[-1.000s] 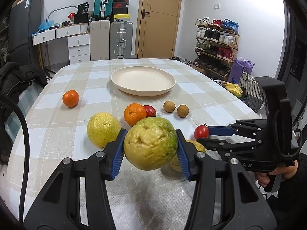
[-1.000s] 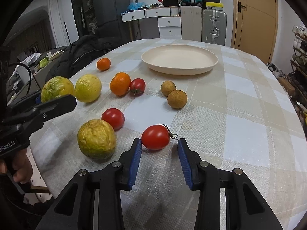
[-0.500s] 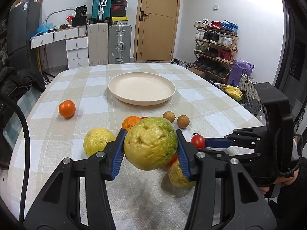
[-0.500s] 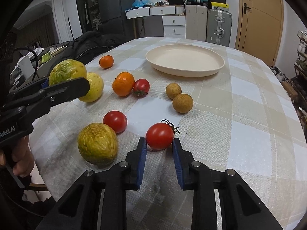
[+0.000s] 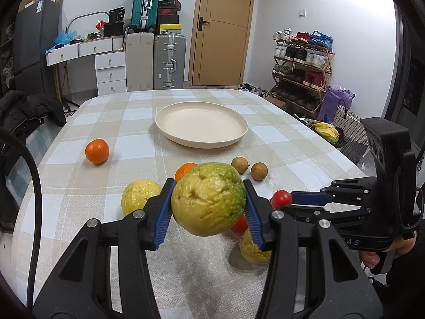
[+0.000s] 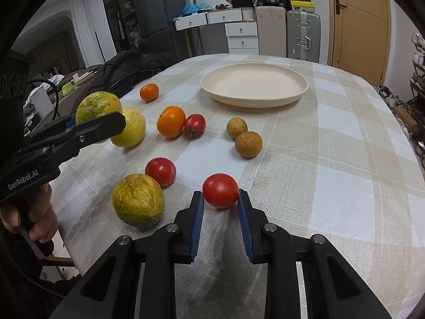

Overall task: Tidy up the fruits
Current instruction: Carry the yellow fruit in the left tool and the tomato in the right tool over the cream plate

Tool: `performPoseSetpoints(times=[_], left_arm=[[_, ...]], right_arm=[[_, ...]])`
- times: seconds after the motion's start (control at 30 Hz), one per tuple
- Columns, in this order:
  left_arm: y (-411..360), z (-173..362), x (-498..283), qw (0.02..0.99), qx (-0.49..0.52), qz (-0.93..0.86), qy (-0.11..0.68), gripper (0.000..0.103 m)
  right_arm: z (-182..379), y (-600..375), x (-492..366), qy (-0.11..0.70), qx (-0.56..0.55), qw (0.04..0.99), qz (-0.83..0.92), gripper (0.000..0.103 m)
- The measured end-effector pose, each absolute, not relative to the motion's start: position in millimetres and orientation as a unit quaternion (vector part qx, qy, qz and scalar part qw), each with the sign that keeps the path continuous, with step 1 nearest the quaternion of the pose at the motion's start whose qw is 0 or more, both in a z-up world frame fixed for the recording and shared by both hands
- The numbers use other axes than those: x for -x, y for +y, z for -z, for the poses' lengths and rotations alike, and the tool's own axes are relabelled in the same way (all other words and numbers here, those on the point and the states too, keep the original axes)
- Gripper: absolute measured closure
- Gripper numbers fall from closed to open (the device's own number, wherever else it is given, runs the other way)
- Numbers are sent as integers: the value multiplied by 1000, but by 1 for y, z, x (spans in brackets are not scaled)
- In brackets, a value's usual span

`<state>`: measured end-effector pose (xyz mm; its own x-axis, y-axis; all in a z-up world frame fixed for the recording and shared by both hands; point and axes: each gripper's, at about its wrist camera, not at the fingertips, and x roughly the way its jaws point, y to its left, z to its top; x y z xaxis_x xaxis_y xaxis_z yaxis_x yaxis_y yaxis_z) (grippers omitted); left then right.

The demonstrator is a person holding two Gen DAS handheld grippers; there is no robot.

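My left gripper (image 5: pixel 208 207) is shut on a wrinkled yellow-green fruit (image 5: pixel 208 198) and holds it above the table; it also shows in the right wrist view (image 6: pixel 97 105). My right gripper (image 6: pixel 220 199) is shut on a red tomato (image 6: pixel 220 191), which also shows in the left wrist view (image 5: pixel 282 198). An empty cream plate (image 6: pixel 253 84) sits at the table's far middle (image 5: pixel 202 125).
On the checked cloth lie a yellow fruit (image 6: pixel 131 127), a second wrinkled fruit (image 6: pixel 137 199), two oranges (image 6: pixel 171 121) (image 6: pixel 149 92), two more tomatoes (image 6: pixel 160 171) (image 6: pixel 195 125) and two brown longans (image 6: pixel 248 144) (image 6: pixel 236 127). Suitcases, drawers and a shoe rack stand beyond.
My right gripper has closed onto the red tomato. My left gripper has lifted the yellow-green fruit higher above the table.
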<state>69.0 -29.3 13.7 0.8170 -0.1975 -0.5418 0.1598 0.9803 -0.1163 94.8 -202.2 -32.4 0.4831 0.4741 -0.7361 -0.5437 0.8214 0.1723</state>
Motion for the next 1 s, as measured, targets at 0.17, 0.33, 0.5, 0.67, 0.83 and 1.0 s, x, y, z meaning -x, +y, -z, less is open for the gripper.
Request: performPoseSetpoints(times=[0.17, 0.33, 0.5, 0.67, 0.83, 1.0], left_arm=[[-29, -12, -69, 953, 29, 95, 288, 56], [-26, -10, -71, 951, 31, 94, 292, 56], [-25, -11, -74, 952, 31, 89, 293, 56], [-25, -14, -78, 953, 29, 85, 289, 56], [-25, -22, -86, 956, 23, 85, 281, 56], [-27, -33, -99, 958, 19, 87, 271, 56]], right_arm=[[36, -201, -105, 429, 32, 854, -294, 58], [37, -189, -110, 434, 48, 849, -297, 58], [36, -181, -111, 431, 75, 848, -299, 74], [30, -189, -111, 420, 56, 852, -308, 74], [6, -199, -113, 388, 34, 867, -310, 74], [-14, -206, -122, 362, 14, 879, -309, 74]])
